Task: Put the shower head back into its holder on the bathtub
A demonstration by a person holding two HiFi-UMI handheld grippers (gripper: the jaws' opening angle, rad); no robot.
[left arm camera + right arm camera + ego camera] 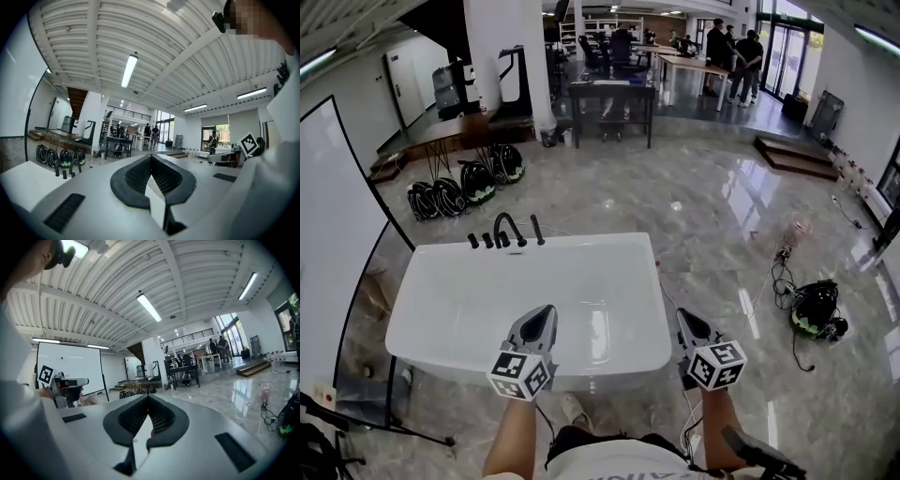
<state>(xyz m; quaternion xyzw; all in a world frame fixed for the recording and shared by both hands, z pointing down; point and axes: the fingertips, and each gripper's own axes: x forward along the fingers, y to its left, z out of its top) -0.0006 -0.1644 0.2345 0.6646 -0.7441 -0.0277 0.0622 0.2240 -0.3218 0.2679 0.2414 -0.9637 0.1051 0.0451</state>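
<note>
Site check, bathroom mock-up on open marble floor.

- Bathtub: white, freestanding, centre of head view, directly in front of the person. Basin appeared empty.
- Fittings: row of black pieces on tub's far rim, toward its left end. Knobs at left, arched spout next.
- Shower head: slim black wand standing upright at the right end of that row, on the rim. Looked to be in its holder, but too small to confirm the seat.
- L gripper: over tub's near rim, left of centre, pointed roughly level across the basin. Its own view showed jaws clenched pad to pad, nothing between. Well apart from the fittings.
- R gripper: beside tub's near right corner, approx. level w/ the left one. Jaws also pressed together, nothing gripped.
- Surroundings: whiteboard along left side. Black-and-green helmets on floor beyond tub. Similar item w/ cable on floor at right. Black table further back, people standing in background.
</note>
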